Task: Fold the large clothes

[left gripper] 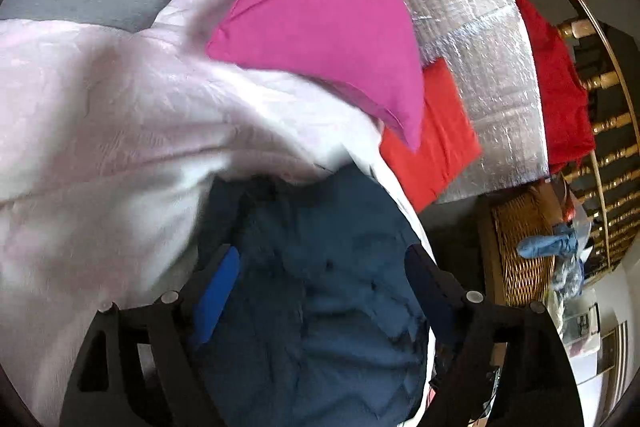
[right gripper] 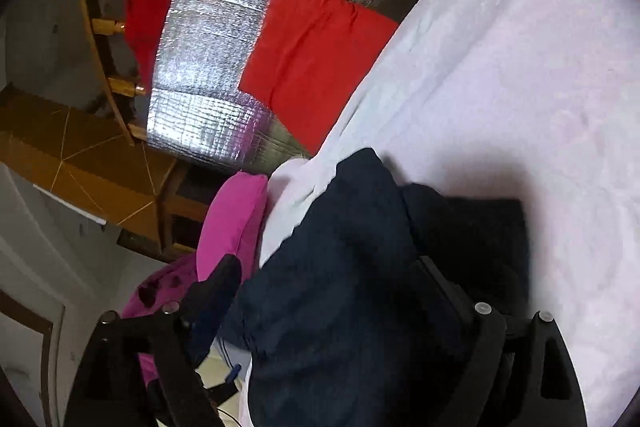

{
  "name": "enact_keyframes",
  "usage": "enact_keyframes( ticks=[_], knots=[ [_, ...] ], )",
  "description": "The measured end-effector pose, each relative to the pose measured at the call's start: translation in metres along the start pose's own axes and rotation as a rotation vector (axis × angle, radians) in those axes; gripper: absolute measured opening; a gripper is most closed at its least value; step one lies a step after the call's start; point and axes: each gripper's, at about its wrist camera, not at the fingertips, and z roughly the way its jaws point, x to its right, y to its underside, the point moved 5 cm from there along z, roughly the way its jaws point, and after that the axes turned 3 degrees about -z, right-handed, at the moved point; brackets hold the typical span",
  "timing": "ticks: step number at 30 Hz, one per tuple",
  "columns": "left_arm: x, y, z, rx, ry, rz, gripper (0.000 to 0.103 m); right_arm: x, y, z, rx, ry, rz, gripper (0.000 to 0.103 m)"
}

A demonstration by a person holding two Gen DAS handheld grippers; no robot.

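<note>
Standing wide apart, the jaws of the left hand-held gripper (left gripper: 320, 267) have the dark blue garment (left gripper: 320, 287) lying between them without either pad pressing on it; the right hand-held gripper (right gripper: 328, 291) is spread the same way over the same dark cloth (right gripper: 340, 267), nothing pinched. The garment sits in a rumpled heap on the pale pink bedcover (left gripper: 100, 107), close to the near edge of the bed, with a thick lump of it bunched toward the right gripper's side. I would say it looks released rather than finished: no neat rectangle, the edges are uneven, and I cannot make out sleeves or hems in the blur. Beyond it, a flat red folded piece (right gripper: 316, 59) lies on the silver foil mat (right gripper: 224, 27), which looks like a fold already completed and set aside. A magenta pillow (left gripper: 320, 27) rests on the bedcover just behind the garment. What seems left is squaring up or refolding the dark piece and moving it off the bed
</note>
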Motion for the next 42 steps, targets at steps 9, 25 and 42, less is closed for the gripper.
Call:
enact_keyframes(
  ticks=[9, 25, 42],
  knots=[
    [-0.008, 0.093, -0.023, -0.034, -0.036, 0.006, 0.085, 0.001, 0.06, -0.048, -0.057, -0.015, 0.001, 0.089],
    [-0.06, 0.156, -0.007, -0.069, -0.108, -0.083, 0.085, 0.025, 0.144, -0.045, -0.134, -0.035, 0.091, 0.089],
    [-0.044, 0.145, -0.002, 0.103, -0.371, 0.196, 0.085, 0.036, 0.124, -0.014, -0.025, 0.06, 0.066, 0.09]
  ],
)
